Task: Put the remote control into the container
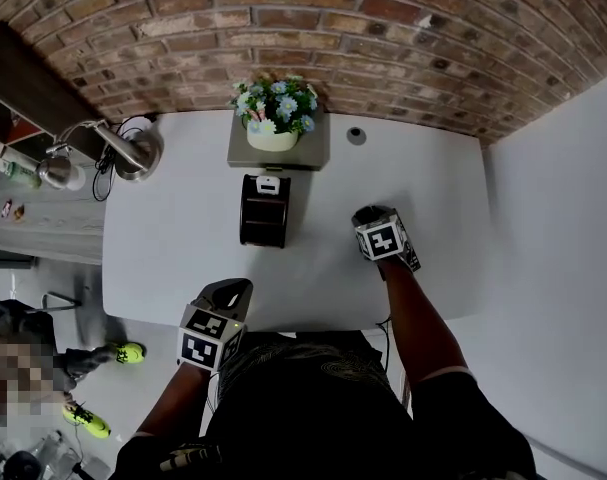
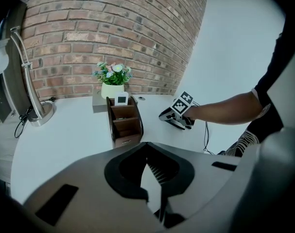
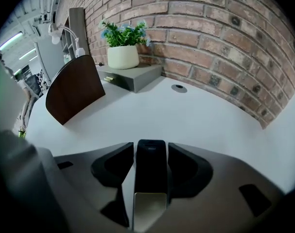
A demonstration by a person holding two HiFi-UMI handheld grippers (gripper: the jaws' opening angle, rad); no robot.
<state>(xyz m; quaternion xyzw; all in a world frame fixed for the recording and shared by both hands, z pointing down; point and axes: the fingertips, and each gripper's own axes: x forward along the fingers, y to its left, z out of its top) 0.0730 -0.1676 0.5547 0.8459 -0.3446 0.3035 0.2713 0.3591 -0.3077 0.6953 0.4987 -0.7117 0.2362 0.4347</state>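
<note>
A black remote [image 3: 149, 169] with a silver lower end lies lengthwise between the jaws of my right gripper [image 3: 149, 147], on the white table [image 3: 196, 115]. The jaws stand close on either side, with a sliver of table showing on the left. In the head view the right gripper [image 1: 373, 216] is right of the brown wooden container [image 1: 264, 211] and hides the remote. The container [image 2: 124, 123] has stepped compartments. My left gripper [image 1: 228, 290] hovers at the table's front edge, its fingertips together and nothing held.
A white pot of flowers [image 1: 273, 118] stands on a grey box [image 1: 313, 150] behind the container, with a small white display [image 1: 268, 183] against it. A chrome lamp [image 1: 133, 153] stands at the back left. A brick wall [image 1: 383, 28] lines the far edge.
</note>
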